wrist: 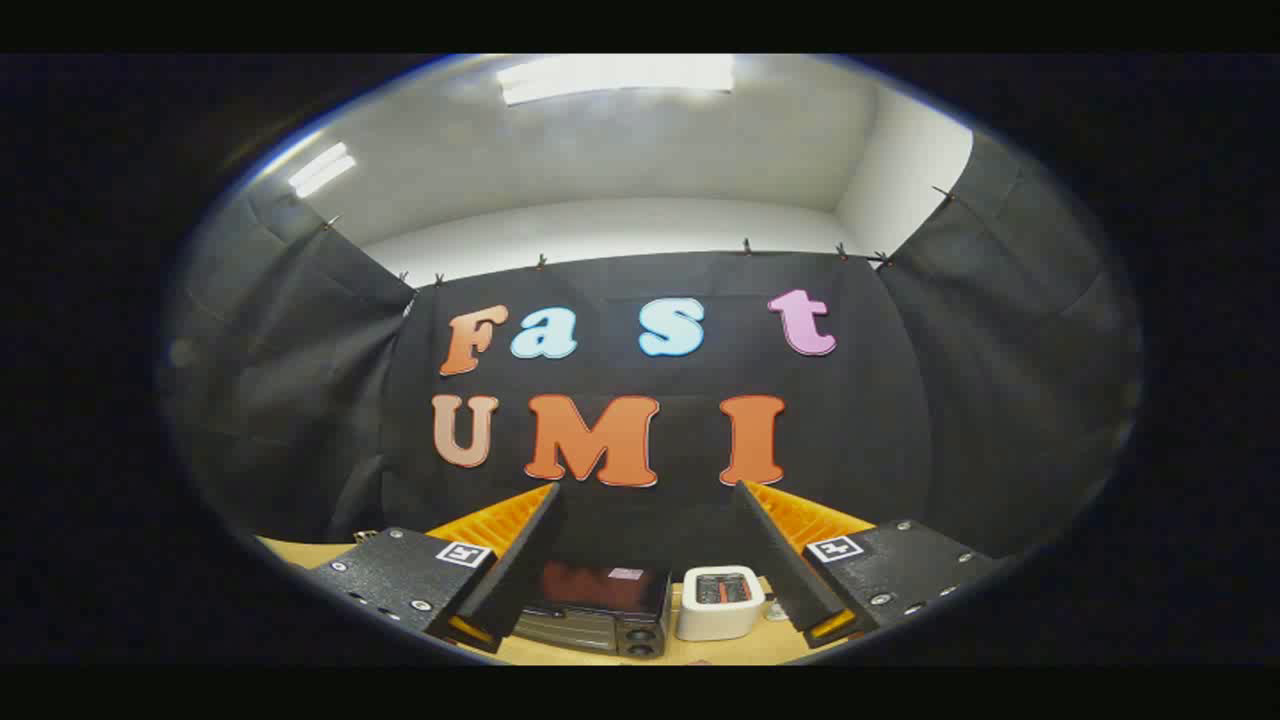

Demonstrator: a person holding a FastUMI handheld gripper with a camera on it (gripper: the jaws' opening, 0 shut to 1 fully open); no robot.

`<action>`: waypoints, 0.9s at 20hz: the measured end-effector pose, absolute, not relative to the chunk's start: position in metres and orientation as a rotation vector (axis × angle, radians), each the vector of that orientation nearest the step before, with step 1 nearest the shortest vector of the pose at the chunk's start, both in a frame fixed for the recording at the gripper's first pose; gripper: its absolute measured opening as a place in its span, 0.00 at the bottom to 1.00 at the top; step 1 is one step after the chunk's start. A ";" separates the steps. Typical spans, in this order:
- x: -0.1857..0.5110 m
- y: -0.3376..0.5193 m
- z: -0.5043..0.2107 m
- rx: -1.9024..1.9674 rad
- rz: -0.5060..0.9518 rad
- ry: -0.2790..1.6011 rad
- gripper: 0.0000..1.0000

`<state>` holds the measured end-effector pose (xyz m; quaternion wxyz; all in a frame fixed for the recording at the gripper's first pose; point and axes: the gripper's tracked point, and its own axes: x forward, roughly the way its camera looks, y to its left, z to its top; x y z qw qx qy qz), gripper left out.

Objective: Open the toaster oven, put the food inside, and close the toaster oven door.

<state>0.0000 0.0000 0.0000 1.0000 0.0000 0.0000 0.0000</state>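
Hand-held gripper [648, 560] fingers spread, toaster oven [597, 612] beyond, door seemingly closed, white toaster [720, 602] beside

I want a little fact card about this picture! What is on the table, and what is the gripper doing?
gripper: open, holding nothing, raised above the table
toaster oven: dark, on the table beyond the fingers, toward the left one
oven door: looks shut
white toaster: just right of the oven, near the right finger
table: light wood
food: cannot tell where
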 end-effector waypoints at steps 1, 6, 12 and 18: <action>-0.001 0.005 0.000 -0.002 0.009 0.000 0.99; -0.003 0.026 -0.001 -0.010 0.055 0.013 0.99; -0.005 0.036 0.004 -0.019 0.067 -0.005 0.99; -0.004 0.047 0.001 -0.014 0.087 0.003 0.99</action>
